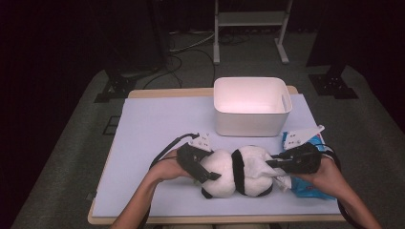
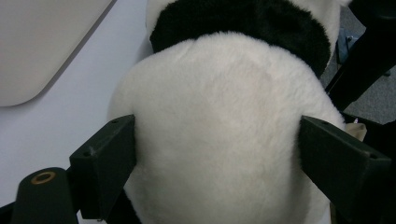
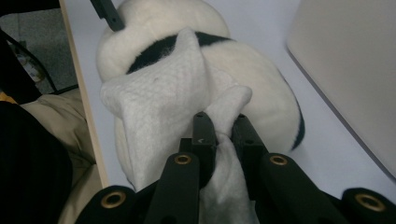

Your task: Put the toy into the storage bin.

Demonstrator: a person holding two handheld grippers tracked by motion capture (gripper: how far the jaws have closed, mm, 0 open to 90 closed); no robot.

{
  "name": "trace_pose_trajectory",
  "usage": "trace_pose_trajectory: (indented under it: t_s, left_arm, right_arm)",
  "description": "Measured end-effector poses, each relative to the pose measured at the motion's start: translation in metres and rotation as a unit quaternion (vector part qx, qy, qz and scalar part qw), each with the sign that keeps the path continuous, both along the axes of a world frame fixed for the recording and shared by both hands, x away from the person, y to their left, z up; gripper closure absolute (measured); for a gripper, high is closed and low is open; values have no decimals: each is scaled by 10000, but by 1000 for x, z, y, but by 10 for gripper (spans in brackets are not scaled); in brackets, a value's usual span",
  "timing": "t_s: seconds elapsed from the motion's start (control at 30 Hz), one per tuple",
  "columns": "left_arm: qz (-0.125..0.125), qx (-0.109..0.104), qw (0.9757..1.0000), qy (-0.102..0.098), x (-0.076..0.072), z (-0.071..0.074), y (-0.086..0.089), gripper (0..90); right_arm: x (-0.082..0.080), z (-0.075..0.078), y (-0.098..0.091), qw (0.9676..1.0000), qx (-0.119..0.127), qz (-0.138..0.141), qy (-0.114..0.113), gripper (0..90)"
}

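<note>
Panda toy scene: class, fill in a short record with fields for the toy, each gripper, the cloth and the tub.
toy: black-and-white plush panda lying on the table
left gripper: jaws clamped on the panda's white body
right gripper: shut on a white cloth draped over the panda
tub: white tub behind the panda, apart from it
packet: blue packet under the right hand

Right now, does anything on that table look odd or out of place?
Nothing looks spilled or broken. The black-and-white plush toy lies on its side, the left tongs clamped around its white body. The right tongs pinch a white cloth draped over it. A blue packet lies by the table's right edge, beside the white bin.
</note>
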State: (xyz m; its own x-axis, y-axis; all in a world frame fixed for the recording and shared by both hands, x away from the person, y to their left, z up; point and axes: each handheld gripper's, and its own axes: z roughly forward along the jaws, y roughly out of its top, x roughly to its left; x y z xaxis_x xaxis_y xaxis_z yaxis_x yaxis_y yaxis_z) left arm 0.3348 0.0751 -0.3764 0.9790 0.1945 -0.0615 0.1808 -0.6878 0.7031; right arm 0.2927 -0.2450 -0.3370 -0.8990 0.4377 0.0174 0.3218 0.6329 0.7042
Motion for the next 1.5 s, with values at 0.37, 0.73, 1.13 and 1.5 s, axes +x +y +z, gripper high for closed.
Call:
trace_pose_trajectory:
  t_s: [0.37,0.73,1.13,1.5]
  left_arm:
    - [1,-30,10000,-3,1,1,-4,135]
    - [14,-95,9999,-34,1,2,-3,131]
    - [14,-237,9997,-87,-3,6,8,106]
    - [-176,-131,9998,-23,0,-3,11,90]
  right_arm:
    - [8,4,33,9991,-207,344,-131,811]
    - [16,2,62,9967,-464,623,-245,810]
    - [22,-1,42,9979,-491,399,-155,810]
    - [25,-3,25,9986,-402,325,-103,809]
